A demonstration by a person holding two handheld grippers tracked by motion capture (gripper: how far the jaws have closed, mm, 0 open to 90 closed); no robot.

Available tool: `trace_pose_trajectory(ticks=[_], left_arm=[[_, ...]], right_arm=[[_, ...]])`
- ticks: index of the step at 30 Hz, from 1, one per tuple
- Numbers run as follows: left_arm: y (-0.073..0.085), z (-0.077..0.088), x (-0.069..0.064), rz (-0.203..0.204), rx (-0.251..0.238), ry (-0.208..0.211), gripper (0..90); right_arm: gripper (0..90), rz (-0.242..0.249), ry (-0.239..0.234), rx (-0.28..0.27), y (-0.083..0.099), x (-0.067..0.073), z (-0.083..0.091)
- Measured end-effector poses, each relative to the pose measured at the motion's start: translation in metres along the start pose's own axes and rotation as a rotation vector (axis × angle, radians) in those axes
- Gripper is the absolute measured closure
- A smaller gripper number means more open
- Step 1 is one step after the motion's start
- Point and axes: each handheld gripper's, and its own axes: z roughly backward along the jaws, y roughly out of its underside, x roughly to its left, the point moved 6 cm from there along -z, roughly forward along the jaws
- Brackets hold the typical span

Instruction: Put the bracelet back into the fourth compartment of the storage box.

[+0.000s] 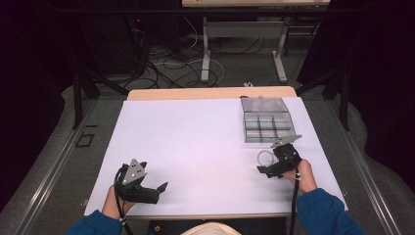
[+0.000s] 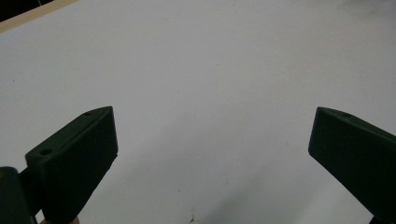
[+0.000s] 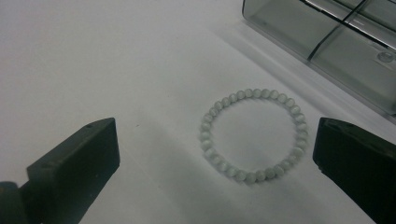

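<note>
While both grippers rest low over the white sheet (image 1: 195, 147) that covers the table (image 1: 210, 92), neither one has anything between its jaws. From the high view, the left gripper (image 1: 161, 188) sits near the front left corner of the sheet, held by the person's left hand (image 1: 117, 204), its jaws pointing toward the right; its own view shows the jaws spread wide apart over bare white surface, with a strip of the table's wooden edge in the top left corner. Farther right, the right gripper (image 1: 262, 170) is held by the right hand (image 1: 303, 177), a blue sleeve (image 1: 325, 213) behind it, with its jaws pointing left and a cable trailing down toward the front edge. Its jaws are likewise released and wide apart. A bracelet (image 3: 253, 134) of small pale beads lies flat on the sheet as a closed ring; in the right gripper view it lies ahead of the jaws, nearer to the right-hand jaw than to the left-hand one, touching neither. In the high view the bracelet (image 1: 265, 157) shows just beside the gripper, between it and a clear plastic box (image 1: 267, 120) with divided compartments, which stands on the far right part of the sheet, close to the bracelet but apart from it. Beyond the table, cables and the legs of a metal frame lie on the dark floor.
</note>
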Motion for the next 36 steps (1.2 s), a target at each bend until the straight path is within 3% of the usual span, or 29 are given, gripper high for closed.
trace_pose_trajectory(ticks=[2,13,20,36], left_arm=[[0.0,0.0,0.0,0.003,-0.001,0.0,1.5],[0.0,0.0,0.001,0.014,-0.005,-0.002,1.1],[0.0,0.0,0.0,0.016,-0.004,-0.003,1.1],[0.0,-0.001,0.0,0.012,-0.003,-0.003,1.2]], right_arm=[[2.6,-0.001,0.002,0.009,0.0,0.0,-0.001],[43.9,-0.003,0.018,0.03,0.001,0.001,-0.006],[63.5,0.028,0.001,0.048,0.003,0.004,-0.01],[84.6,0.043,0.02,0.067,0.006,0.005,-0.015]])
